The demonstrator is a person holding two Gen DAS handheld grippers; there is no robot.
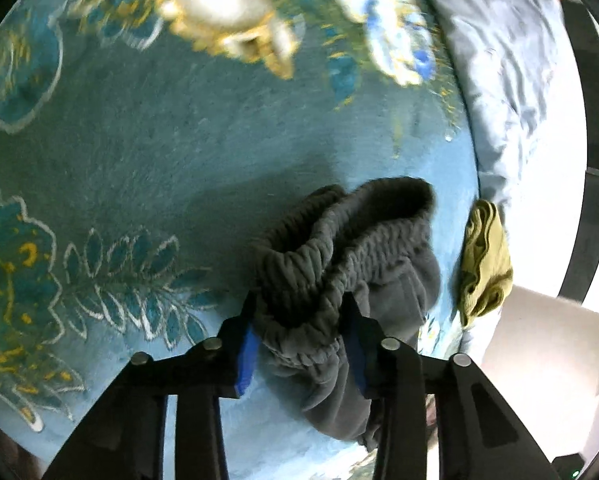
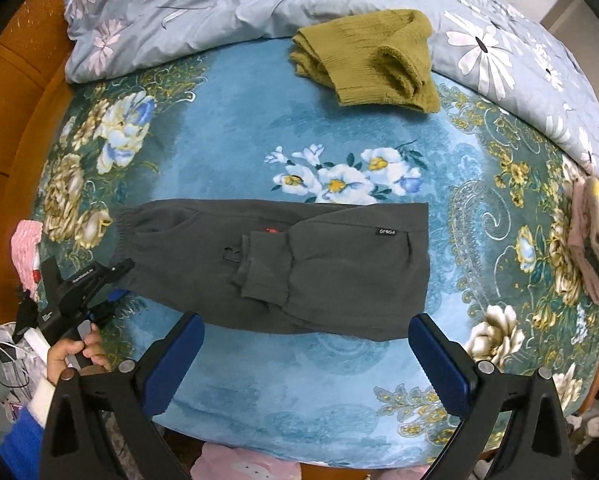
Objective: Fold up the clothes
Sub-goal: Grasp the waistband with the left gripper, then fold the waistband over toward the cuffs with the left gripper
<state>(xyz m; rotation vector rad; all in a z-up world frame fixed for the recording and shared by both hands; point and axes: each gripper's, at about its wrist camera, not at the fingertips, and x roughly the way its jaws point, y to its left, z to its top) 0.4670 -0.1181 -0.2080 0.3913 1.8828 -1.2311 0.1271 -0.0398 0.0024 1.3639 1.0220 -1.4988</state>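
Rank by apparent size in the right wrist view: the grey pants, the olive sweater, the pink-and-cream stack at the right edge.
1. grey pants
2. olive sweater, though it lies farther from the camera
3. pink-and-cream stack, partly cut off by the lens edge

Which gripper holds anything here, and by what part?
Left gripper grips the grey trousers by the bunched elastic waistband. Right gripper is open, holding nothing.

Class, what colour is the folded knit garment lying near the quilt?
Olive green; the folded knit garment shows best in the right wrist view.
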